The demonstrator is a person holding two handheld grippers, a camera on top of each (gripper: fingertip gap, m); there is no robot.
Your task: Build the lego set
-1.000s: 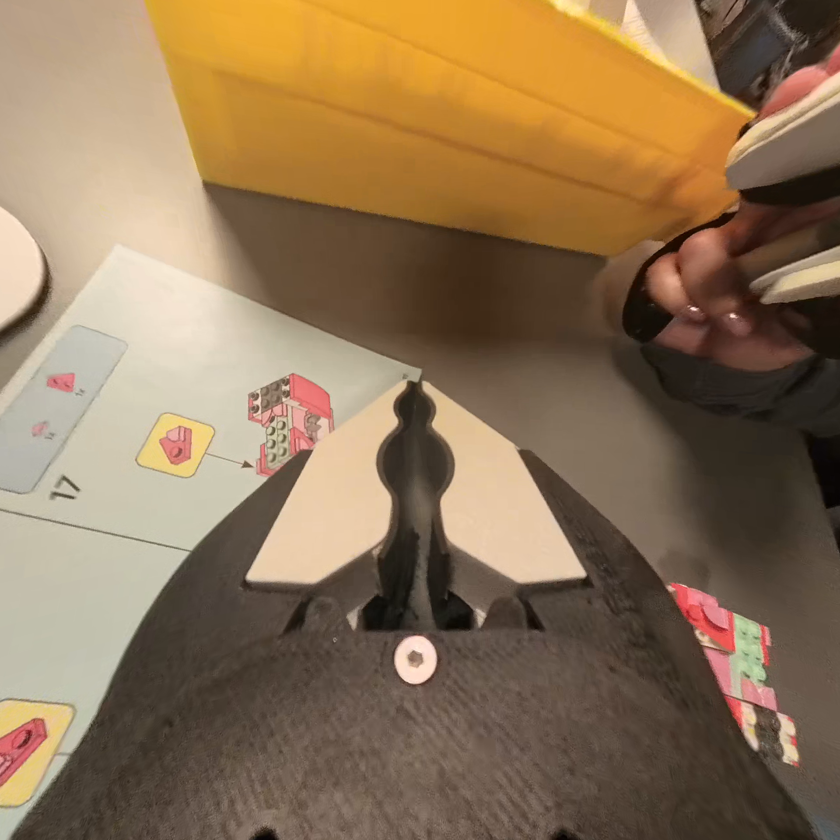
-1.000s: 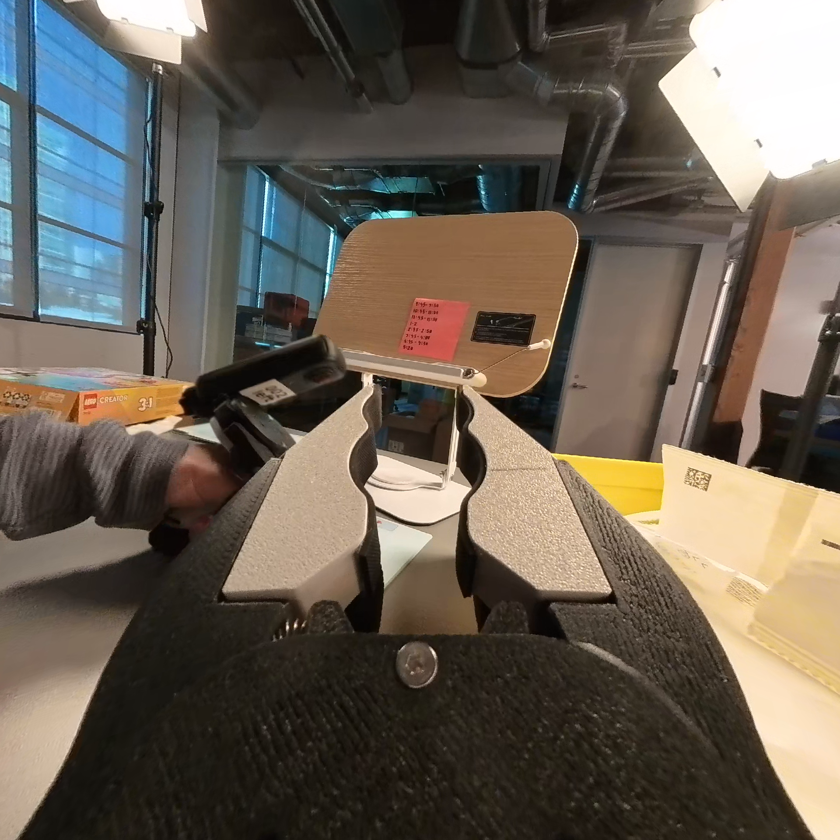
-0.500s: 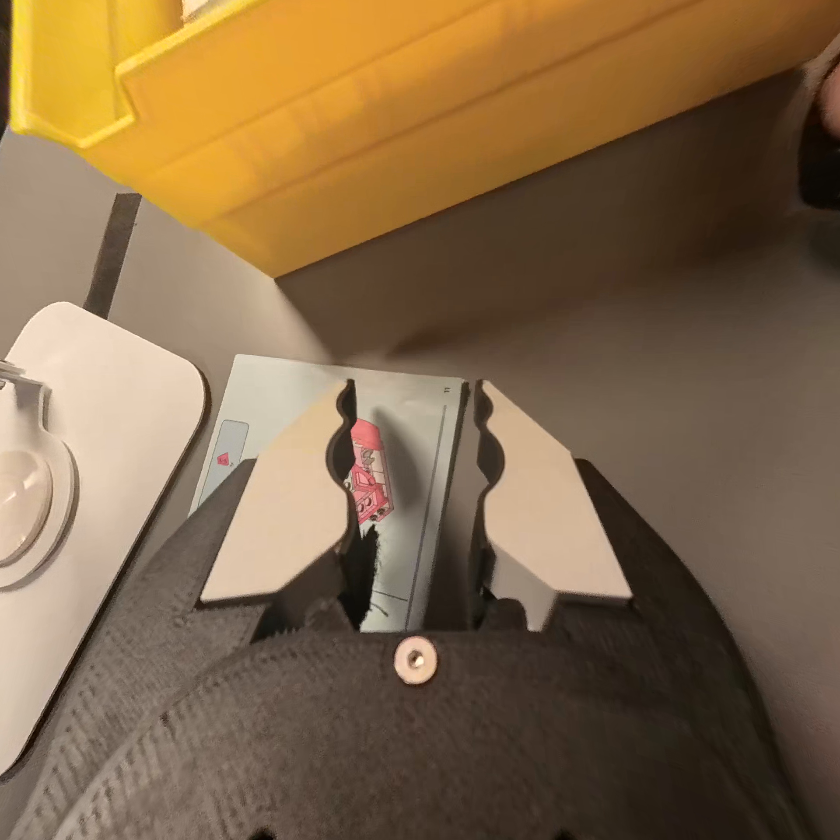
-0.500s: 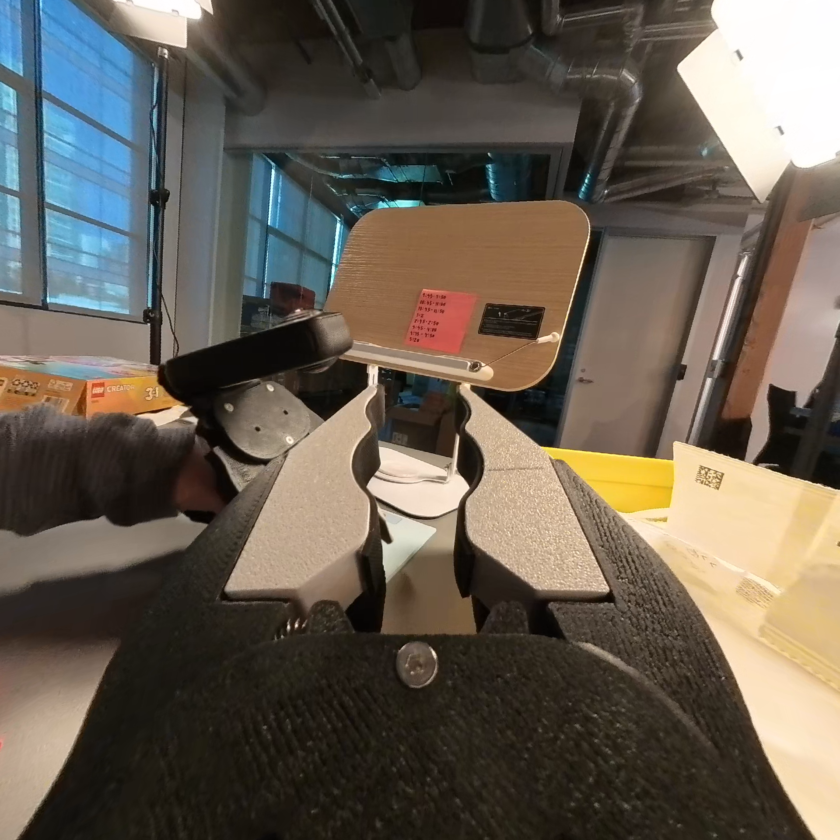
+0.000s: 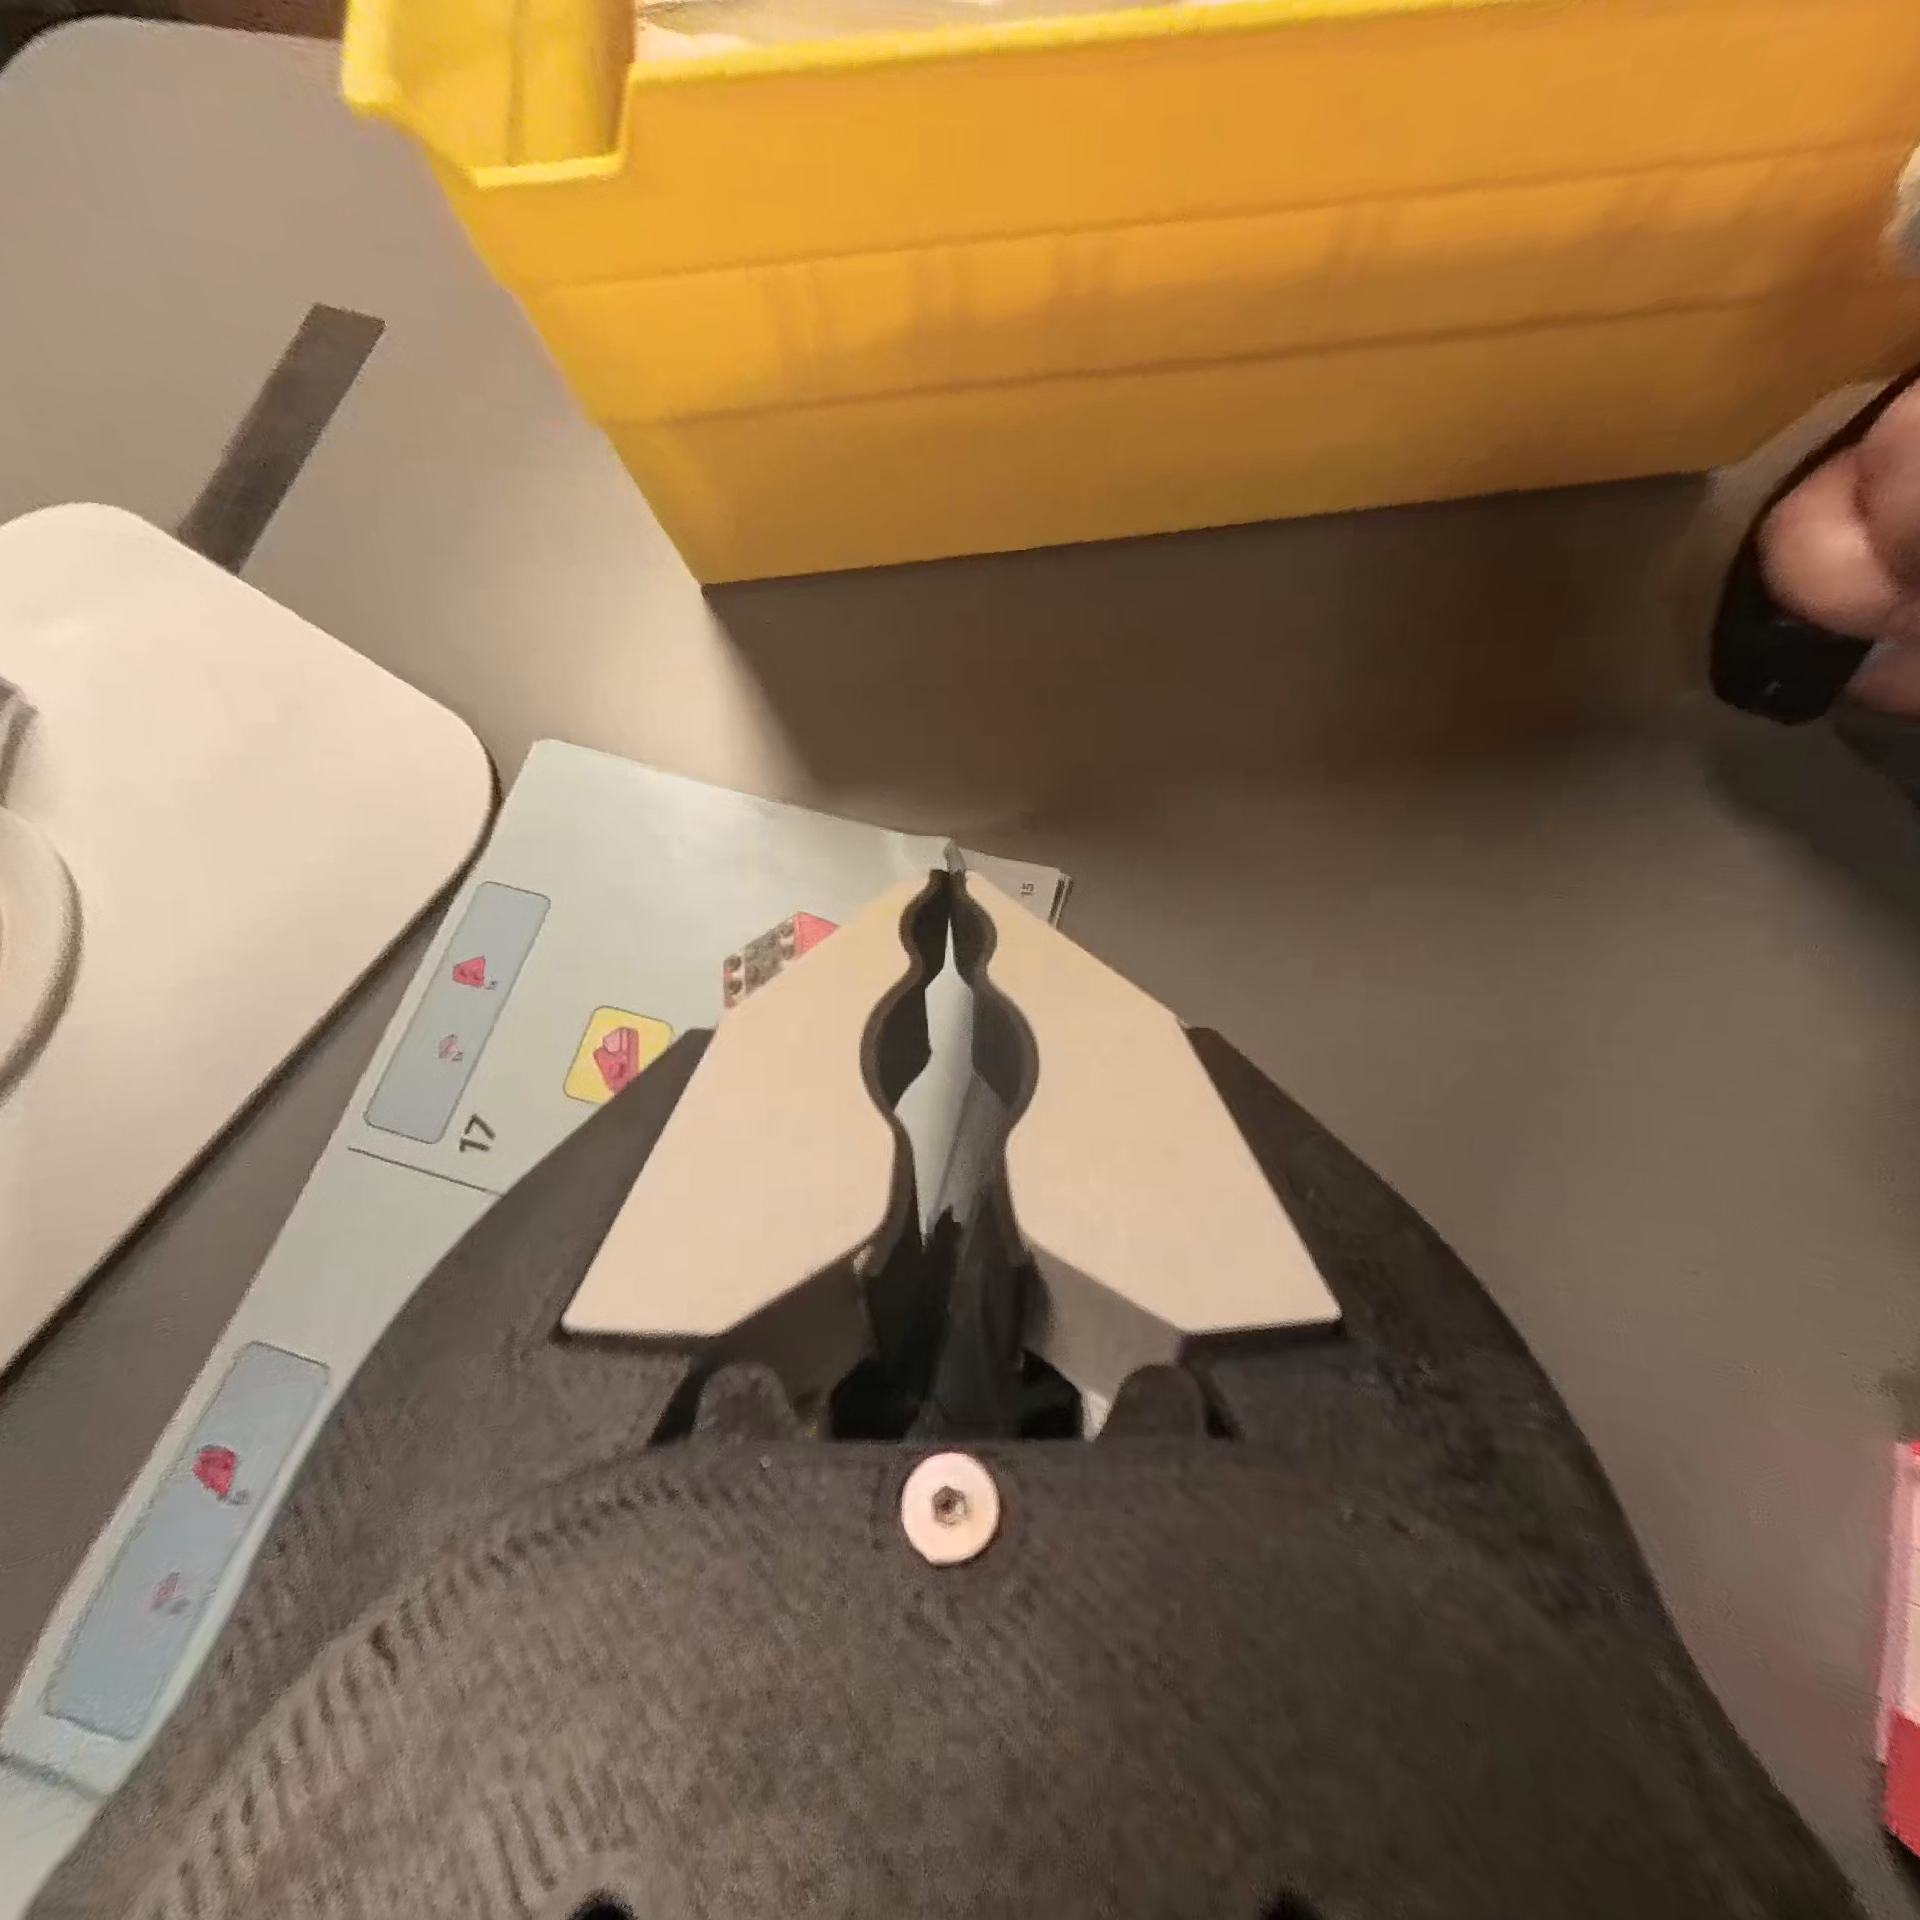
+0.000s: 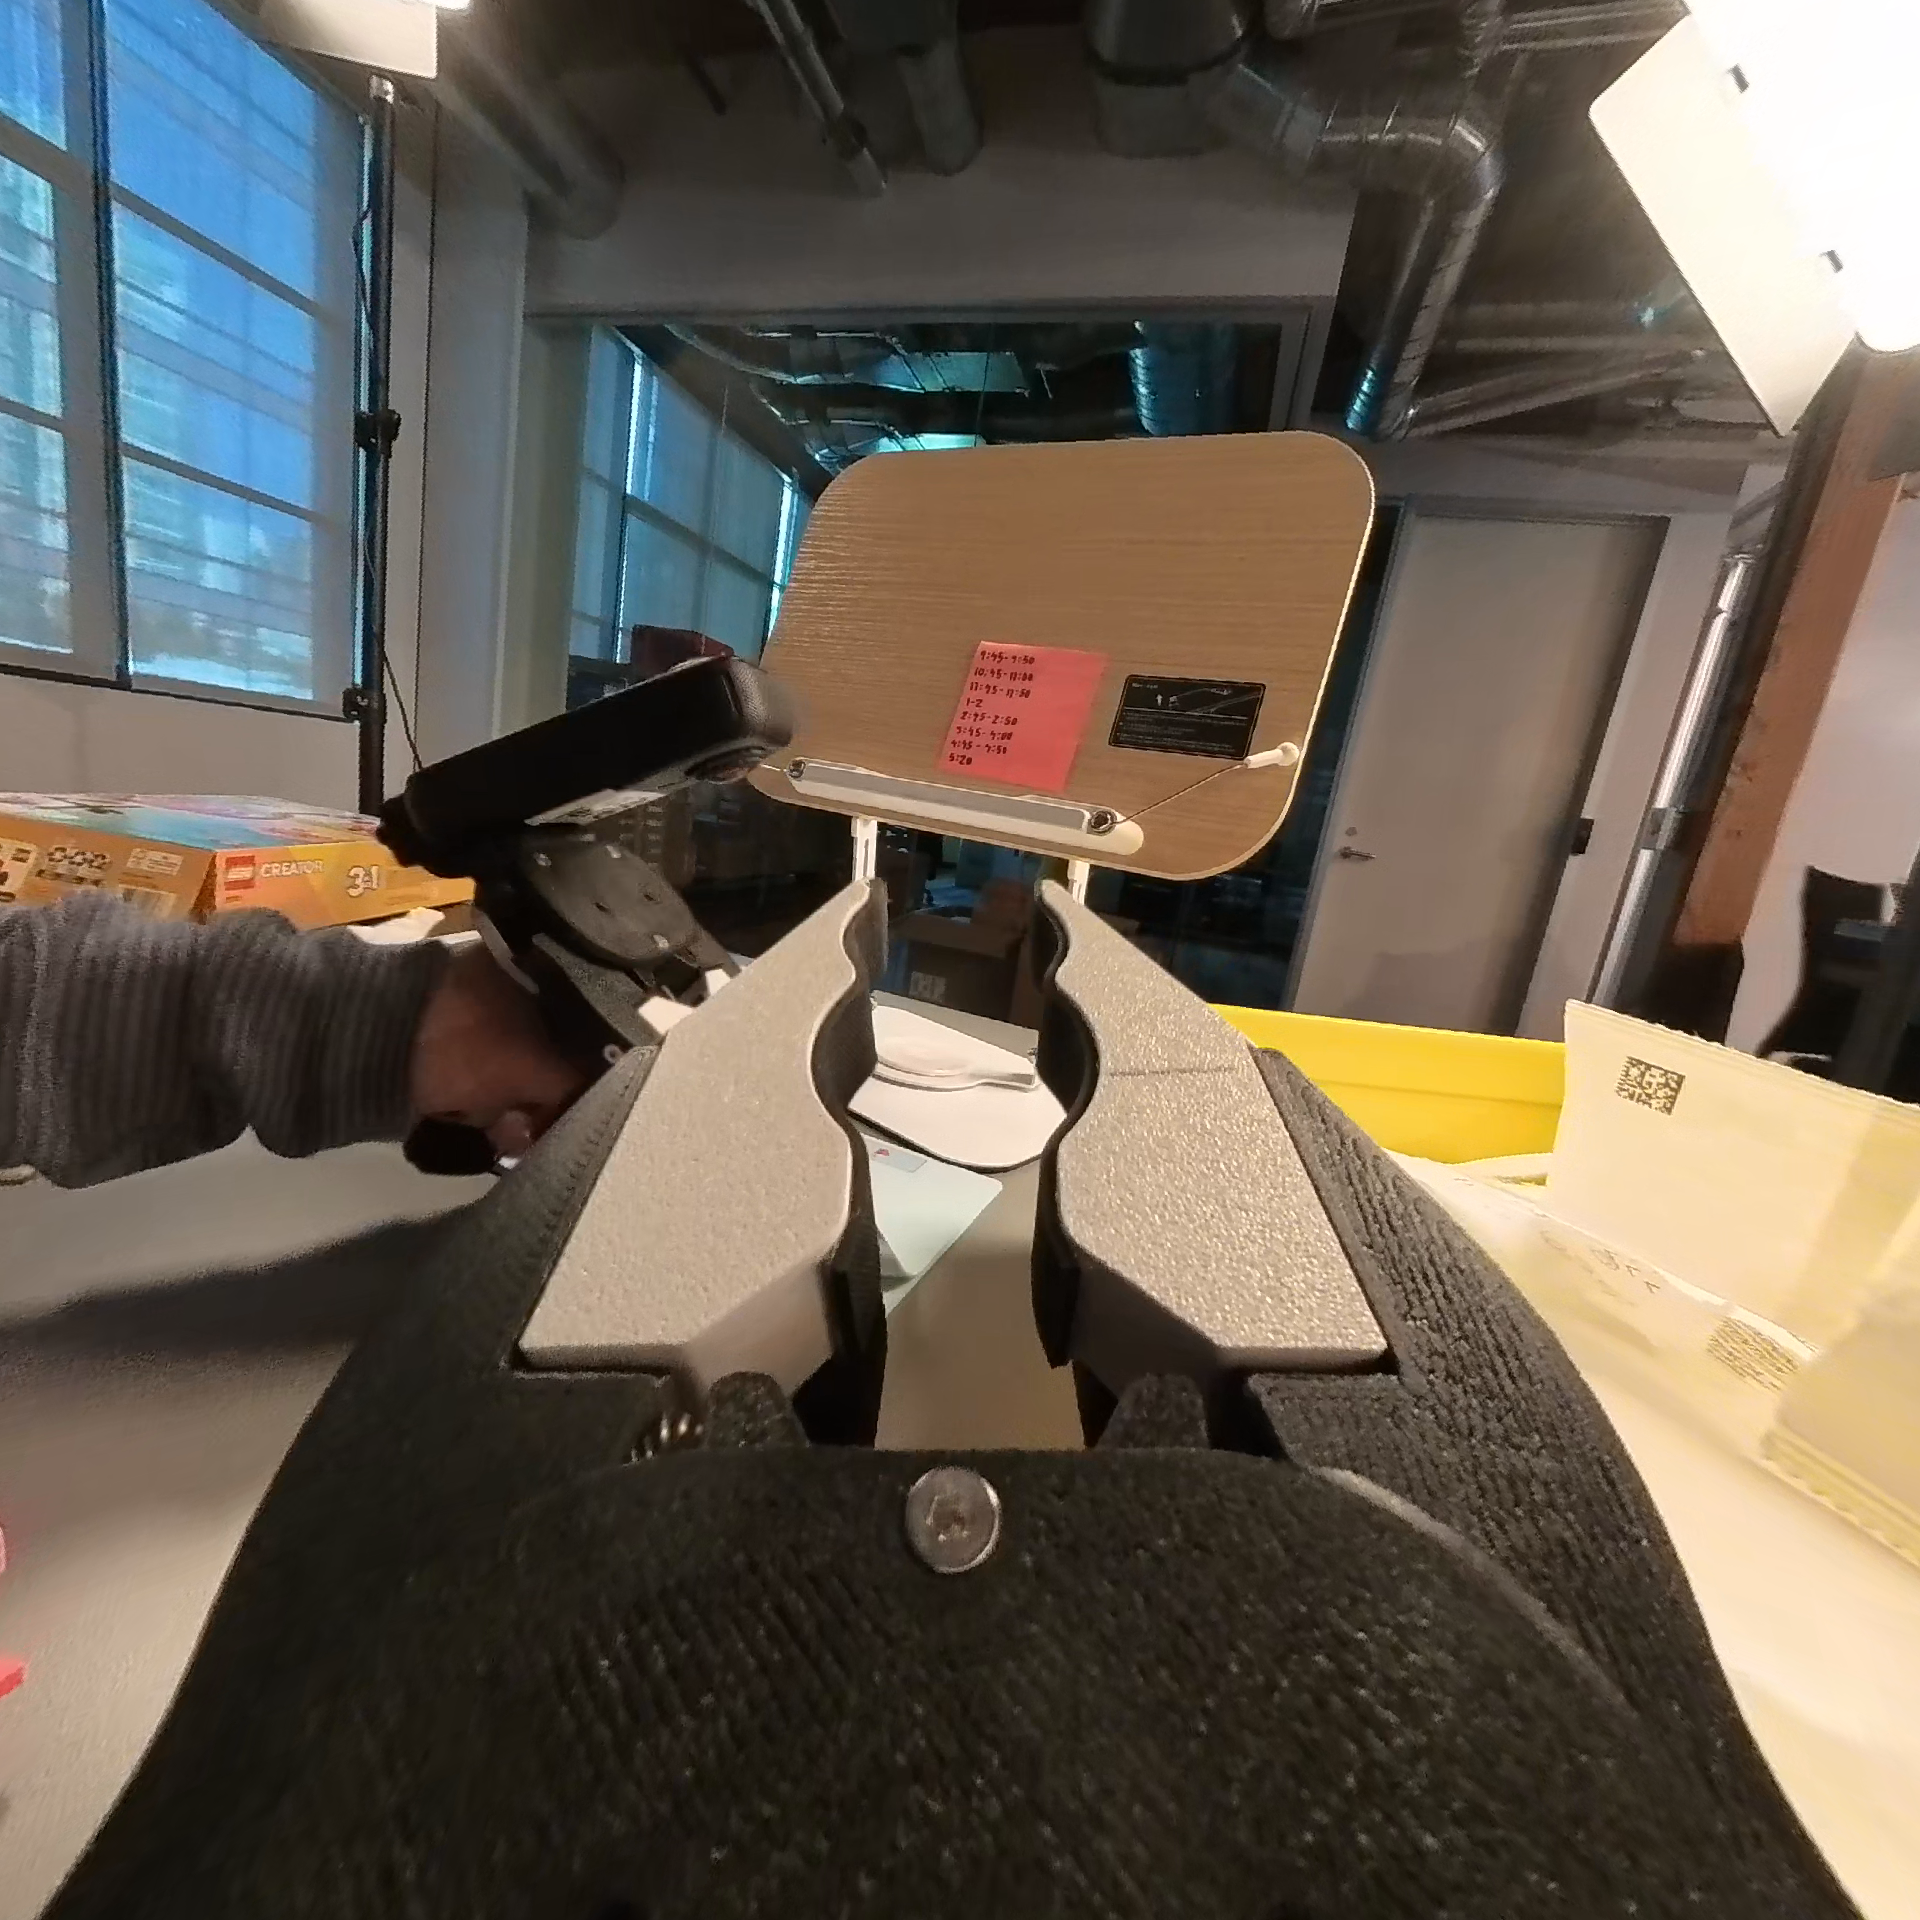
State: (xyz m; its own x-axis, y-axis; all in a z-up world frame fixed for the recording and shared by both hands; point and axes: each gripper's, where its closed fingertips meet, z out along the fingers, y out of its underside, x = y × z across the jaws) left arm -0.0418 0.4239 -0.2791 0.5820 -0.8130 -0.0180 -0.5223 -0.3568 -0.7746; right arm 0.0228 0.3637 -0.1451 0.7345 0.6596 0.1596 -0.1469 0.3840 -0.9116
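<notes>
In the left wrist view my left gripper (image 5: 951, 883) is shut on the corner of a page (image 5: 951, 1049) of the pale blue instruction booklet (image 5: 623, 862). The thin sheet runs up between the pads. The booklet lies on the grey table, open at a building step. A pink, partly built lego model (image 5: 1901, 1558) shows at the right edge. My right gripper (image 6: 961, 904) is open and empty, held above the table and pointing at the wooden book stand (image 6: 1070, 623). The left gripper's body (image 6: 582, 831) shows at the left of the right wrist view, and the booklet (image 6: 925, 1205) lies between my fingers there.
A yellow bin (image 5: 1143, 312) stands behind the booklet and holds pale paper bags (image 6: 1714, 1195). The stand's white base (image 5: 208, 779) is left of the booklet. A person's hand (image 5: 1839, 582) on the right gripper's handle shows at the right. A lego box (image 6: 156, 852) lies far left. There is about 15 cm between the tips of the two grippers.
My left gripper opened over the booklet, then shut on the page's corner. My right gripper's jaws narrowed a little while it stayed in the air.
</notes>
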